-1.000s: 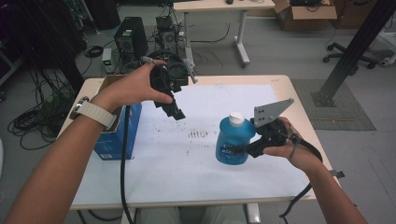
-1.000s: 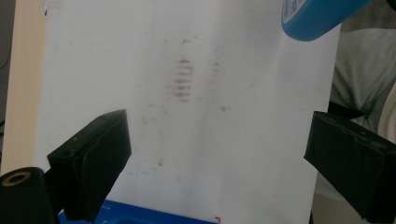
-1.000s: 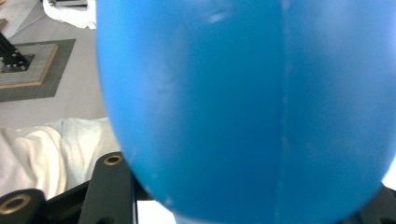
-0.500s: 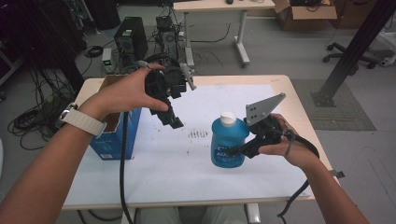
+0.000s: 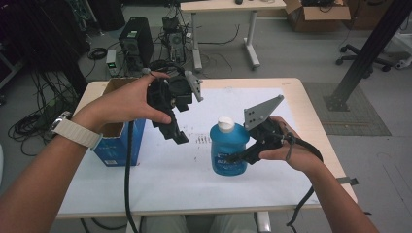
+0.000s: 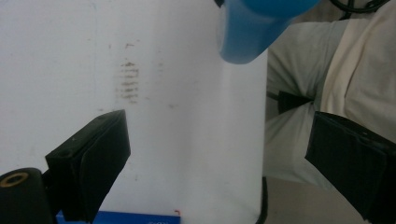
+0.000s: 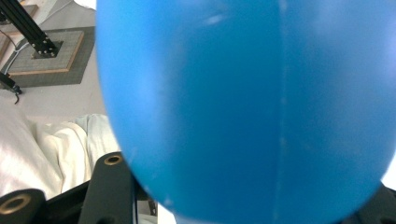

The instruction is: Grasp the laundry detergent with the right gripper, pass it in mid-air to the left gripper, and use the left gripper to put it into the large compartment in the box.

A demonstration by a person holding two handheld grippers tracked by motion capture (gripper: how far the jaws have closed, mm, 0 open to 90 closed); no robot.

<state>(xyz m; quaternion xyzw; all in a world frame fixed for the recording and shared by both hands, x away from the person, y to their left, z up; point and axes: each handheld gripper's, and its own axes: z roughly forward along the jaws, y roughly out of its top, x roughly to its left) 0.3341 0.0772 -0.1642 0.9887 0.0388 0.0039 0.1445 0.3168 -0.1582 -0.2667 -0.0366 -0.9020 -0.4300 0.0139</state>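
**Even room light, soft close-ups**

Your high view is evenly lit from overhead: the white table [image 5: 160, 170] is bright without glare, and shadows under the hands are faint. The upper left of that frame falls dark. Detail is soft throughout, with slight bending of straight lines toward the edges. In your left gripper view the tabletop washes out to pale grey at upper left, and the bottle [image 6: 252, 28] at the top edge is blurred. In your right gripper view the bottle [image 7: 243, 107] sits too close to focus, with a small highlight near the top.
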